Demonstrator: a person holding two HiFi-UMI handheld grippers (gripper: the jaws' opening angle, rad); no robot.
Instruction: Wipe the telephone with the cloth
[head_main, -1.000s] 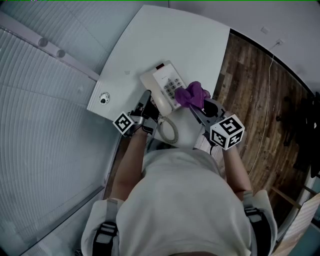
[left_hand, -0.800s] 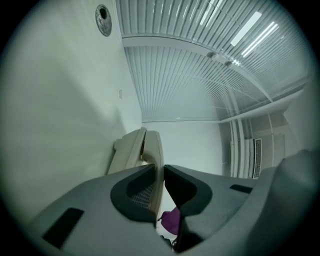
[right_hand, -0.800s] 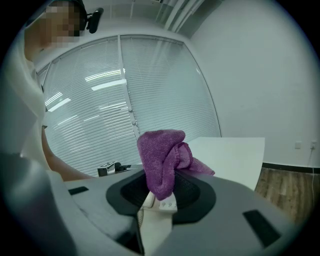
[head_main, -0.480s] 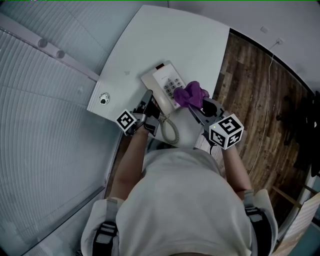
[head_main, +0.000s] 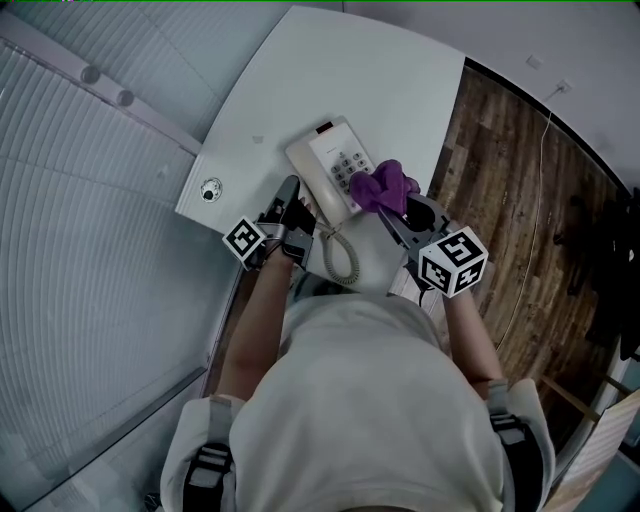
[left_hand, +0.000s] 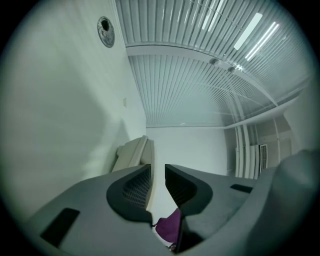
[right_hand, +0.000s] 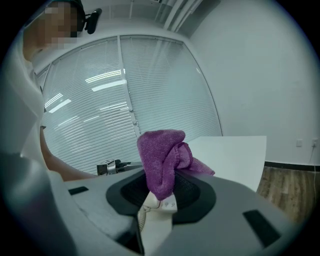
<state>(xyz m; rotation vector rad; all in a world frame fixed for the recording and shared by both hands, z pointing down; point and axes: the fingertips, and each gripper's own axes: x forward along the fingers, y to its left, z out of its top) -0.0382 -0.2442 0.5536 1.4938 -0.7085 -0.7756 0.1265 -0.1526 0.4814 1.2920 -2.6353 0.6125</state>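
The cream telephone (head_main: 325, 165) lies on the white table (head_main: 350, 80), its coiled cord (head_main: 340, 258) trailing toward me. My right gripper (head_main: 400, 212) is shut on the purple cloth (head_main: 383, 185), which rests on the phone's right side by the keypad. In the right gripper view the cloth (right_hand: 160, 155) bulges up out of the right gripper (right_hand: 160, 187). My left gripper (head_main: 290, 192) lies level along the phone's left edge. In the left gripper view the left gripper (left_hand: 157, 182) has its jaws a narrow gap apart. The telephone (left_hand: 131, 152) shows in that gap. Whether the pads press on it is unclear.
A round metal grommet (head_main: 211, 188) sits near the table's left corner and shows again as the grommet (left_hand: 105, 31). Window blinds (head_main: 90, 250) run along the left. Wooden floor (head_main: 500, 170) lies past the table's right edge.
The left gripper has turned slightly beside the phone's left edge. The right gripper and the cloth have stayed put on the phone.
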